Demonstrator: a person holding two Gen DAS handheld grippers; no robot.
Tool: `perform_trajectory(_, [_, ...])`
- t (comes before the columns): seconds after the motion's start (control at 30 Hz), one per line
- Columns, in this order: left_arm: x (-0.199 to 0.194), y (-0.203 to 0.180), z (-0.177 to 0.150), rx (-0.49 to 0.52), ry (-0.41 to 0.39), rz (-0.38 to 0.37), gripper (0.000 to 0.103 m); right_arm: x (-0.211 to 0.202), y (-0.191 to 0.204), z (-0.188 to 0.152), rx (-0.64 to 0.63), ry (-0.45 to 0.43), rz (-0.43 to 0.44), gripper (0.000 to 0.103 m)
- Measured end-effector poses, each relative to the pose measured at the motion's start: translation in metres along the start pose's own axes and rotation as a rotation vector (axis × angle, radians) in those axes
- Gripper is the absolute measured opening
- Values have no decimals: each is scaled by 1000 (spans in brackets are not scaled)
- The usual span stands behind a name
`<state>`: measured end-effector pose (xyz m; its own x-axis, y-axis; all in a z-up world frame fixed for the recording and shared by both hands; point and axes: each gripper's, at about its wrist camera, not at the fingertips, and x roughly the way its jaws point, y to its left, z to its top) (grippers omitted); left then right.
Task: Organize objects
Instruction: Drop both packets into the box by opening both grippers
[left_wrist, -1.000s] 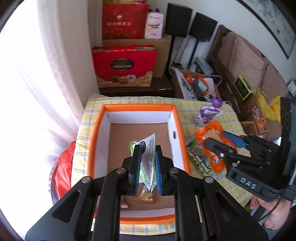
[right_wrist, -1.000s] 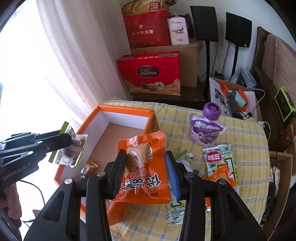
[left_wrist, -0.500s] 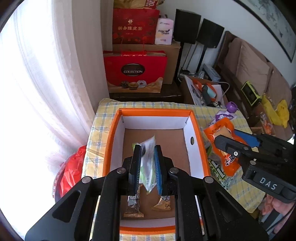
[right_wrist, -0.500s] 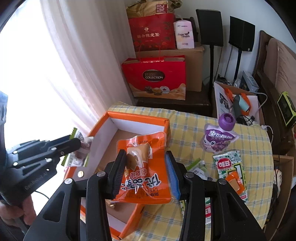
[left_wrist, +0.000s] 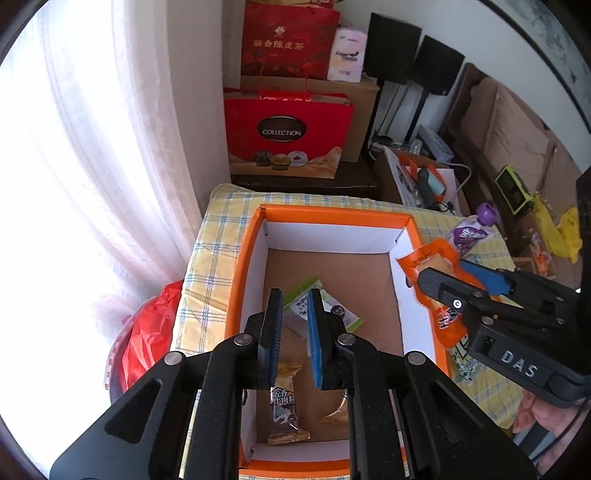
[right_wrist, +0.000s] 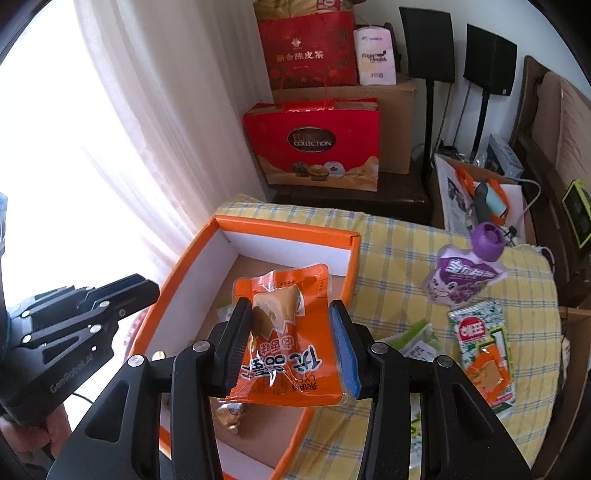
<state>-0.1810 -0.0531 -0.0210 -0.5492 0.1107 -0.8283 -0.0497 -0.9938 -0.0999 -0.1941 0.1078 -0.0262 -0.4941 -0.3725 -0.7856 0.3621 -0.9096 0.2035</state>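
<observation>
Step in hand: loading snacks into the orange-rimmed cardboard box (left_wrist: 334, 218). Left tool (left_wrist: 294, 334) hovers over the box, jaws parted, gripping nothing; green-and-white foil snack packet (left_wrist: 334, 308) lies flat on the box floor below it. Right tool (right_wrist: 291, 349) is clamped on an orange plastic snack pouch (right_wrist: 282, 295), above the box's right rim. Next, likely: carry the pouch over the box interior, lower, let go. More packets sit on the yellow checked table (right_wrist: 399, 258) right of the box.
</observation>
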Motion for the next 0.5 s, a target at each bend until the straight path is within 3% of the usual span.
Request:
perform_trajectory(0.07, [1,4,0,-16,5,-6,27,8,-1,0,9,9,-1,51])
perform_trajectory(0.1, [1,6,0,-23,3,-6,31,12,-2,0,10,17,-15,62])
perform_trajectory(0.13, [0,7,0,-27,-1,-5,38,15,-3,0,10,19,-38,65])
perform_trajectory(0.23, [-2,9,0,-29,-8,-5,40,14,-5,-3,6,13,-51,65])
perform_trajectory(0.3, [-2,9,2,-28,-14,-1,54,11,-6,-4,-2,7,-61,65])
perform_trajectory(0.37, [-6,10,2,-32,-39,6,76,6,-7,-5,-11,0,-79,66])
perform_trajectory(0.5, [-13,11,2,-27,-69,16,82,-7,-12,-4,-23,-31,-125,80])
